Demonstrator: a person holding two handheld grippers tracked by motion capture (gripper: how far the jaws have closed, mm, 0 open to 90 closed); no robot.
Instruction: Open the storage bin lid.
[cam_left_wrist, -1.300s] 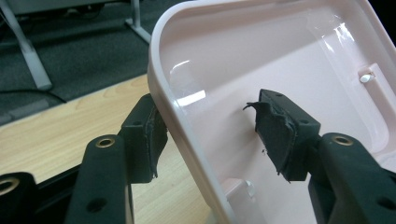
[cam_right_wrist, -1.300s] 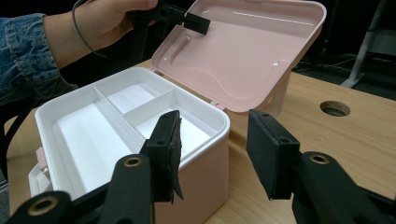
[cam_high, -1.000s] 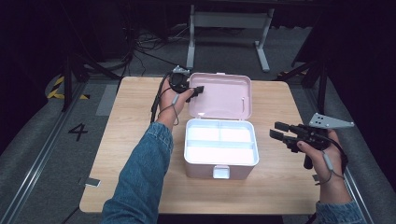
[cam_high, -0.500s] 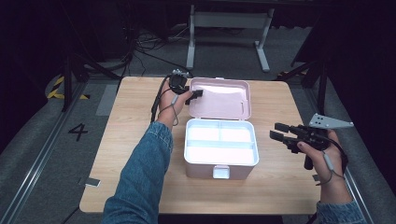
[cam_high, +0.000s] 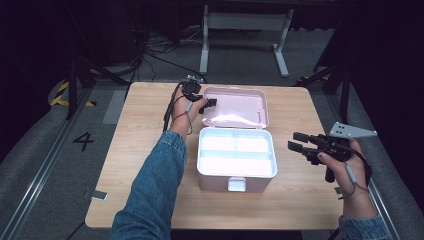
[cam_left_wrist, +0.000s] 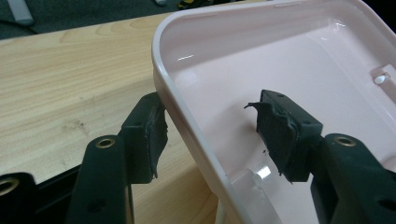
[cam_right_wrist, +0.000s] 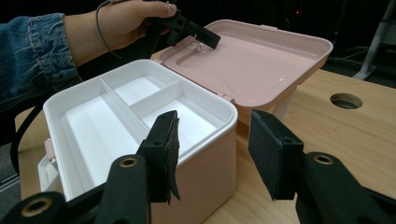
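Note:
A pink box (cam_high: 237, 177) stands mid-table with a white divided tray (cam_high: 235, 152) inside. Its lid (cam_high: 240, 107) is swung back behind it. My left gripper (cam_high: 207, 104) is at the lid's left edge. In the left gripper view the lid's rim (cam_left_wrist: 187, 126) runs between the pads (cam_left_wrist: 152, 133) of my left gripper (cam_left_wrist: 210, 126). Its jaws have just been opening and the inner pad stands off the wall. Right of the box my right gripper (cam_high: 292, 140) hovers; in its own view the right gripper (cam_right_wrist: 212, 149) faces the box corner (cam_right_wrist: 201, 172), jaws just opening, nothing between them.
The wooden table (cam_high: 145, 150) has bare room on both sides of the box. A round hole (cam_right_wrist: 345, 100) sits in the tabletop behind the lid. A white latch (cam_high: 236, 184) sticks out of the box front. A small tag (cam_high: 98, 195) lies at the table's front left edge.
The left gripper's jaws have spread a little around the lid's rim and the hand has shifted slightly. The right gripper's jaws are a bit wider; that hand has stayed in place.

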